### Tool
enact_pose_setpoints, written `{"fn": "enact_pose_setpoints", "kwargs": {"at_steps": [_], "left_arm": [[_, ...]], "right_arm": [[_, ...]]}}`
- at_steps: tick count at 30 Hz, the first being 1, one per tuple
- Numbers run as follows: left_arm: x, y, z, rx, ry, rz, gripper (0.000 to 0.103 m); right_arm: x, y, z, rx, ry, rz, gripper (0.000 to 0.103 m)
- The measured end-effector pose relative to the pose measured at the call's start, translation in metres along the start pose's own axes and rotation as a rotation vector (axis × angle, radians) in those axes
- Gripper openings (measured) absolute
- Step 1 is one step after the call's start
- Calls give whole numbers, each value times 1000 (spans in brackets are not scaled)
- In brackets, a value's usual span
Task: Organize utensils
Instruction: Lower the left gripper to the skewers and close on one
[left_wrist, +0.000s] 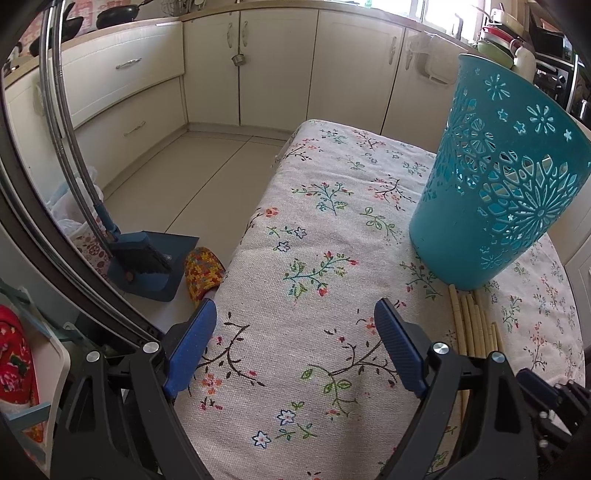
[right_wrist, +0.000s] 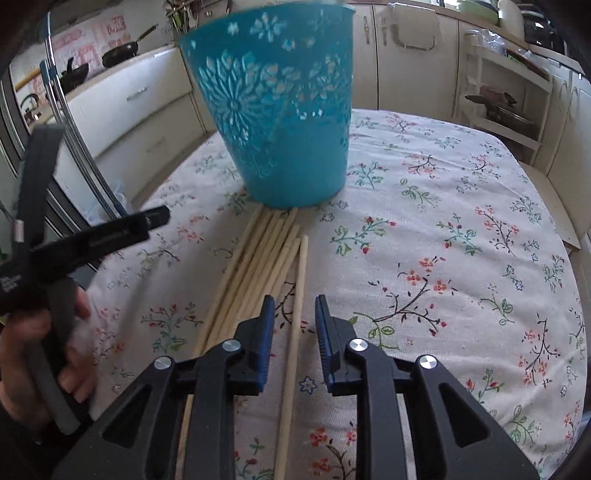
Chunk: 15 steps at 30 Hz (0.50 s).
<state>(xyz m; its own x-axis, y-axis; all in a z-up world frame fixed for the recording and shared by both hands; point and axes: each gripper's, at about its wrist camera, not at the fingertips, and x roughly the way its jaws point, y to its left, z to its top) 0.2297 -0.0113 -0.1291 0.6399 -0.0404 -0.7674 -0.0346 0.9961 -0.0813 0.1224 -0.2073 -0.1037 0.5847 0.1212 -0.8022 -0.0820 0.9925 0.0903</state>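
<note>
A teal perforated basket (right_wrist: 284, 122) stands upright on the floral tablecloth (right_wrist: 443, 229); it also shows in the left wrist view (left_wrist: 498, 177). Several pale wooden chopsticks (right_wrist: 258, 266) lie in a bundle in front of it, also seen in the left wrist view (left_wrist: 472, 321). One chopstick (right_wrist: 297, 314) lies apart on the right of the bundle. My right gripper (right_wrist: 293, 306) is open low over the cloth, its jaws on either side of that single chopstick without closing on it. My left gripper (left_wrist: 295, 314) is open and empty over bare cloth, left of the chopsticks.
The left gripper's body and the hand holding it (right_wrist: 44, 295) are at the table's left edge. A dustpan and brush (left_wrist: 147, 258) and a slipper (left_wrist: 203, 273) lie on the floor at the left. Kitchen cabinets (left_wrist: 258, 66) stand behind.
</note>
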Motion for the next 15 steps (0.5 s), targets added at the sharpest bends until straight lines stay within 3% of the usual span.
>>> {"fn": "enact_pose_setpoints", "kwargs": {"at_steps": [3,5,12,15], "left_arm": [[-1,-1,0,8,-6,-2,83],[-4,-7,-2,35,-7,-6,84],[-11,-56,-12,158,40,-127,84],[-8,-72,-13,202,49,-98,84]], "right_arm": [[0,-2,-3,3,-19,-40,7],[-2,-12,-2,48,-23,-50,6],[-7,-34,-11,163,-37,1,6],[-4,-37,-11,183,-40,19,6]]}}
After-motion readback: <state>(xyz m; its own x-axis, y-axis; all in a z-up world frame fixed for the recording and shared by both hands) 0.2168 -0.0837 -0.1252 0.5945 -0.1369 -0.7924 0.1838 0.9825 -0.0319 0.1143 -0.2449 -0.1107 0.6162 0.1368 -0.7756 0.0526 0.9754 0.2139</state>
